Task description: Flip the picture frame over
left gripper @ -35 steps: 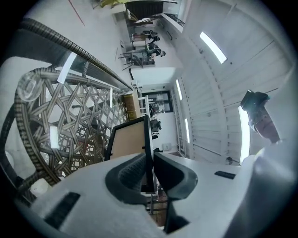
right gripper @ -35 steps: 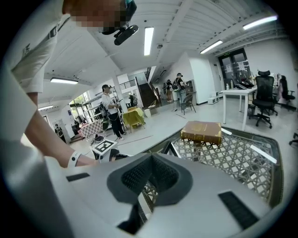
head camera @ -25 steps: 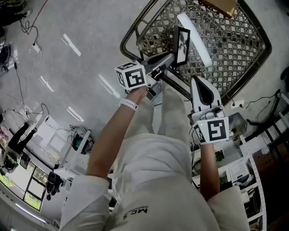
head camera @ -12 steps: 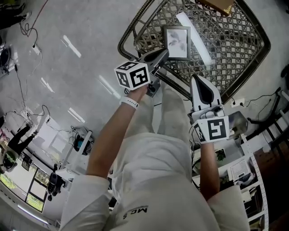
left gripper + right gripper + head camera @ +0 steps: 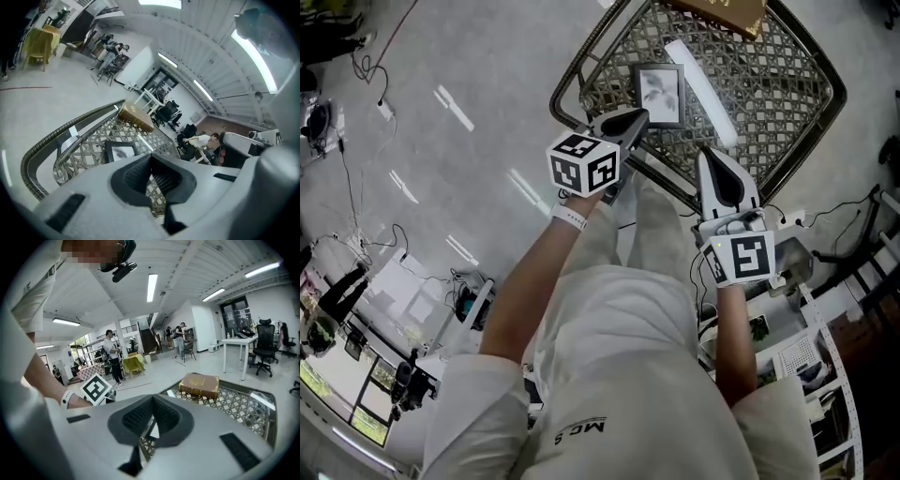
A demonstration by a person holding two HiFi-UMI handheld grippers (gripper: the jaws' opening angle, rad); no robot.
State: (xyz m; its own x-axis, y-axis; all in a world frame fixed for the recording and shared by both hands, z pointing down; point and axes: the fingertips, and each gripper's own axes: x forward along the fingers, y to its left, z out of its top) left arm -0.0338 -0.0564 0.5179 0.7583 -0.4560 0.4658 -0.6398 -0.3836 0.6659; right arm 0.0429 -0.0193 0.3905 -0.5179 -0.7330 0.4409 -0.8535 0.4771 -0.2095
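Nearby: picture frame point(image 5: 660, 95) flat on lattice table point(image 5: 773, 103), brown book point(image 5: 719, 11) beyond.

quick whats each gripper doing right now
left gripper: closed, holding nothing; the picture frame lies free beyond its tips.
right gripper: closed, holding nothing.

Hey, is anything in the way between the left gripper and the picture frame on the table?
Nothing visible is. The picture frame lies flat on the lattice table just past the tips of the left gripper, which is shut, with only bare lattice between them.
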